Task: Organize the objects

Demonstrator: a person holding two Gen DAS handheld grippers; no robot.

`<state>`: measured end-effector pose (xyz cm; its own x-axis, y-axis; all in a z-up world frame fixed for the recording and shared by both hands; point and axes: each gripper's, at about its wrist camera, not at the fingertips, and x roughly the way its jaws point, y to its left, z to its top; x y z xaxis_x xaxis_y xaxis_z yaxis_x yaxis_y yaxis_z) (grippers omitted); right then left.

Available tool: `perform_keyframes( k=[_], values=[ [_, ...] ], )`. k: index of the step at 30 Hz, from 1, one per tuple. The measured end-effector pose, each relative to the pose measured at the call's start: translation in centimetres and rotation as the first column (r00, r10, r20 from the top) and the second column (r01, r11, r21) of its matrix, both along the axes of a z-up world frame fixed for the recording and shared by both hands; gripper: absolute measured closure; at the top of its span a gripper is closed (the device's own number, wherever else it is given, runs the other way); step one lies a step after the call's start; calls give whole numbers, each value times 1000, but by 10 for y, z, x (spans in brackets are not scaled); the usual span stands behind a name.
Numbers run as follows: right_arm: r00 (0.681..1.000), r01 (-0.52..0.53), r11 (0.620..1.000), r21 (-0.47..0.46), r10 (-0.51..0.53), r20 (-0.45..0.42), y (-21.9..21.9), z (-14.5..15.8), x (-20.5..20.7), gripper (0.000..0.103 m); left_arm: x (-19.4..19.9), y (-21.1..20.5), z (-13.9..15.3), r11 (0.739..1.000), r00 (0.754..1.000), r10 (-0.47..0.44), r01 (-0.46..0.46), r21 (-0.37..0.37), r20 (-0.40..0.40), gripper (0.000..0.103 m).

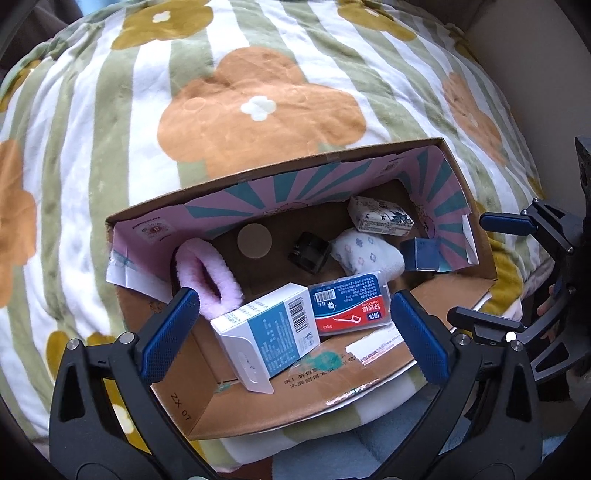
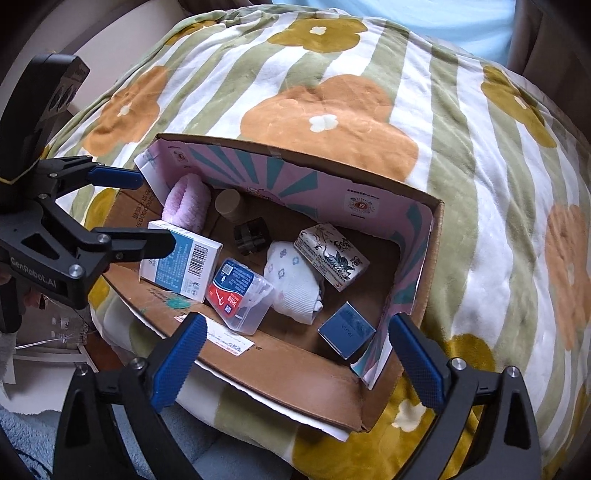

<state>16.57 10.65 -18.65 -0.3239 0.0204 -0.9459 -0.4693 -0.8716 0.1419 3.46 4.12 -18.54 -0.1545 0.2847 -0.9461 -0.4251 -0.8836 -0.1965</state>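
Observation:
An open cardboard box (image 1: 406,299) (image 2: 317,376) lies on a flowered blanket and holds several items. Inside are a white and blue carton (image 1: 266,332) (image 2: 181,262), a clear floss-pick case with a red label (image 1: 351,308) (image 2: 238,295), a pink fluffy slipper (image 1: 207,273) (image 2: 184,203), a rolled white sock (image 1: 365,251) (image 2: 295,284), a patterned box (image 1: 380,216) (image 2: 332,254), a small dark blue box (image 1: 421,254) (image 2: 347,328), a black jar (image 1: 308,251) (image 2: 249,234) and a tan round lid (image 1: 254,236) (image 2: 229,205). My left gripper (image 1: 291,336) (image 2: 144,210) is open above the carton. My right gripper (image 2: 295,365) (image 1: 495,273) is open over the box's near edge.
The blanket (image 1: 258,103) (image 2: 480,184) with green stripes and orange and mustard flowers covers the soft surface all around the box. A beige wall (image 1: 517,37) stands at the far right. A light blue surface (image 2: 424,18) shows beyond the blanket.

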Motion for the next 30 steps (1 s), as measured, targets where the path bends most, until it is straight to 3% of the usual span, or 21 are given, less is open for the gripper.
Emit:
perform_keyframes(
  k=[13, 19, 25, 30],
  values=[
    [999, 19, 1000, 23, -18, -27, 1, 26, -8, 5, 2, -8, 38, 1000, 999, 13, -12, 18, -49, 0],
    [994, 110, 993, 52, -109, -24, 7, 62, -12, 5, 2, -27, 79, 994, 989, 109, -106, 36, -97, 0],
    [968, 251, 966, 64, -249, -35, 12, 98, -14, 5, 5, -47, 118, 980, 969, 201, -199, 25, -142, 0],
    [961, 277, 954, 112, -273, -50, 5, 112, -18, 5, 11, -61, 142, 960, 944, 278, -276, 37, -180, 0]
  ],
)
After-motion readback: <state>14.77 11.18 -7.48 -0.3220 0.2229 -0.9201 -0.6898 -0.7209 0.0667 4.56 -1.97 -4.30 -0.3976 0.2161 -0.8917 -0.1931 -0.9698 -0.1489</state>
